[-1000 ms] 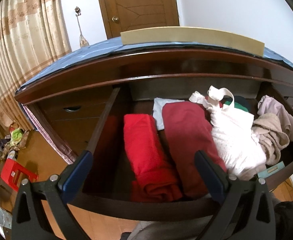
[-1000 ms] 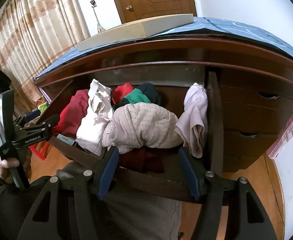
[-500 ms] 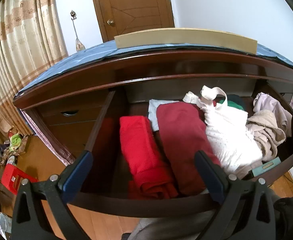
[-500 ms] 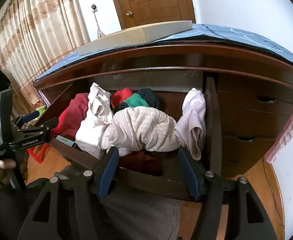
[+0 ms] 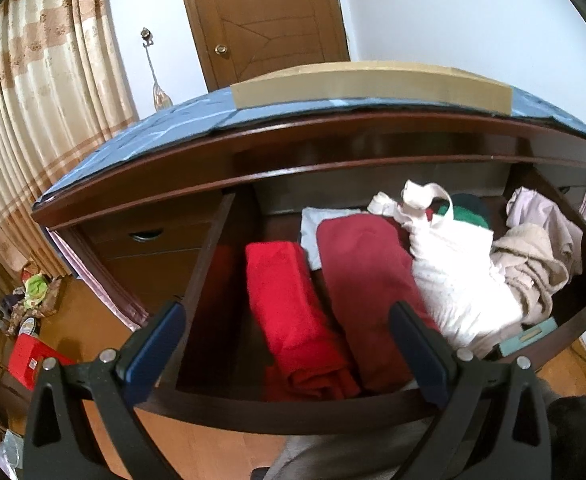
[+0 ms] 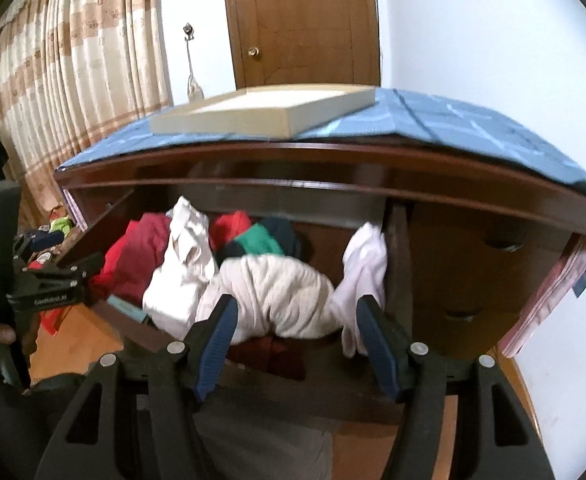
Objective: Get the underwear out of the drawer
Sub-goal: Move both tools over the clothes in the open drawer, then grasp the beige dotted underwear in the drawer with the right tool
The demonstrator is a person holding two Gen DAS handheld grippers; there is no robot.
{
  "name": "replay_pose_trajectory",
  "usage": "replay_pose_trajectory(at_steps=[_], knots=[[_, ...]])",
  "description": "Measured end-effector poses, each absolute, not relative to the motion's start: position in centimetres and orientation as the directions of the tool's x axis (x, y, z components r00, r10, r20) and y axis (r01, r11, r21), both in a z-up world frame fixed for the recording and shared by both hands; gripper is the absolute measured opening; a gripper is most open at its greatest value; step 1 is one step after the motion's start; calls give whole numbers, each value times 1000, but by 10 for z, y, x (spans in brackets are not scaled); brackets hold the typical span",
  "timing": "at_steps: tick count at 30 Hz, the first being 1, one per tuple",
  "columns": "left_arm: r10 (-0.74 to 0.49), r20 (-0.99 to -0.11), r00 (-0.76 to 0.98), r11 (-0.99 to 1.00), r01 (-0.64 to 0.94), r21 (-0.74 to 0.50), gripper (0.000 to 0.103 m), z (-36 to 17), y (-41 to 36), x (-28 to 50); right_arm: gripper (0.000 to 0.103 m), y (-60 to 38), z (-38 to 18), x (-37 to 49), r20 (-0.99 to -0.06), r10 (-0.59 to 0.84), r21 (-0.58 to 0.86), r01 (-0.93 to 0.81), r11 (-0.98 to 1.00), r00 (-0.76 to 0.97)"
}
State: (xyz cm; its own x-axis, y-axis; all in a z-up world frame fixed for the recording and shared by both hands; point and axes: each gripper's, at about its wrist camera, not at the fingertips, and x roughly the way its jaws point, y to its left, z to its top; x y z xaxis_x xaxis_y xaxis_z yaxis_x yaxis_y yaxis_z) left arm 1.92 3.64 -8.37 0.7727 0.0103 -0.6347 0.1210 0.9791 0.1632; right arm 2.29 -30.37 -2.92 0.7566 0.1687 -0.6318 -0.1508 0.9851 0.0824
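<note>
The drawer (image 5: 293, 410) stands pulled out, full of clothes: a red roll (image 5: 293, 312), a maroon fold (image 5: 369, 280), a white piece (image 5: 457, 280) and beige underwear (image 6: 277, 296) at the right end. Both claws hover before its front edge, holding nothing: the left claw (image 5: 289, 344) gapes wide, the right claw (image 6: 297, 340) is about half open, with the underwear beyond its tips.
</note>
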Motion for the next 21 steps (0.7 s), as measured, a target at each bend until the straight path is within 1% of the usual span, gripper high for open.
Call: replay_pose_trajectory(at_steps=[5,11,16,21], knots=[[-12,-615,788,981,127,144,103,-69,36,19,64,-302,-17,31,-601,124,52,-117,992,790],[-51,-636,770,978,166,122,103,-62,27,27,64,-303,-10,41,-591,106,44,-99,994,800],[-55,-656,753,974,184,129,103,-64,20,39,64,-317,-14,56,-622,164,150,-89,985,766],[-81,-708,702,975,202,88,103,-67,13,57,64,-313,-27,82,-680,302,293,-130,947,668]])
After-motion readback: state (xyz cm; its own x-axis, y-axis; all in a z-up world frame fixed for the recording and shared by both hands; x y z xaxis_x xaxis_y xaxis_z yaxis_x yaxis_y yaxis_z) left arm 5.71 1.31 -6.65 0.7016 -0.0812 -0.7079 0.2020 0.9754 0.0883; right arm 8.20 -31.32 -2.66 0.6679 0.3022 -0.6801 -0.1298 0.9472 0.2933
